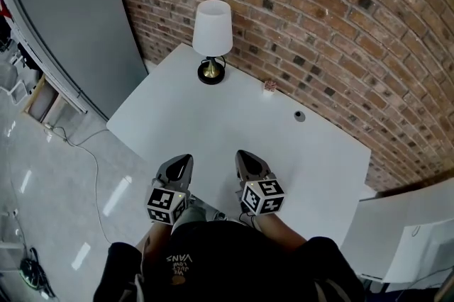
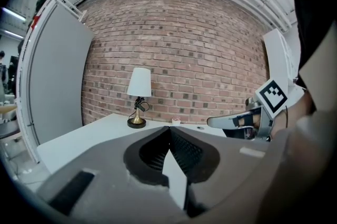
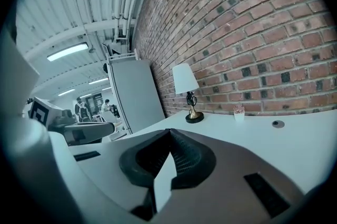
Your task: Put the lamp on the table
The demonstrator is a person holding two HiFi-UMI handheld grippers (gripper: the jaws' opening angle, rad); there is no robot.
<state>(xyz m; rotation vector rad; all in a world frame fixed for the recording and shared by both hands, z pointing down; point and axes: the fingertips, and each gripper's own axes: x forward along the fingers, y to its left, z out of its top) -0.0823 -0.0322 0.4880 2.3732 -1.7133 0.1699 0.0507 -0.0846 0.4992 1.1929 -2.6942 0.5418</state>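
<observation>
Lamp (image 1: 213, 31): stands upright on the white table (image 1: 213, 130), near its far edge and close to the brick wall (image 1: 340, 17). It is at about 12 o'clock from the two grippers and well apart from both. It has a white shade, a brass stem and a round black base (something dark and small hangs at the stem, too small to name).
Left gripper (image 1: 183, 161): clenched, the jaws meeting tip to tip with nothing between them. It hangs over the table's near edge and touches no object.
Right gripper (image 1: 245, 157): also pressed together and empty, just beside the left one at its 3 o'clock.
Small pot (image 1: 270, 86): on the table by the wall, at 1 o'clock from the grippers.
Round hole (image 1: 299, 116): in the tabletop, at about 2 o'clock.
Grey panel (image 1: 78, 24): stands past the table's left corner, at 10 o'clock.
Cable (image 1: 89, 152): trails across the shiny floor, at 9 o'clock.
</observation>
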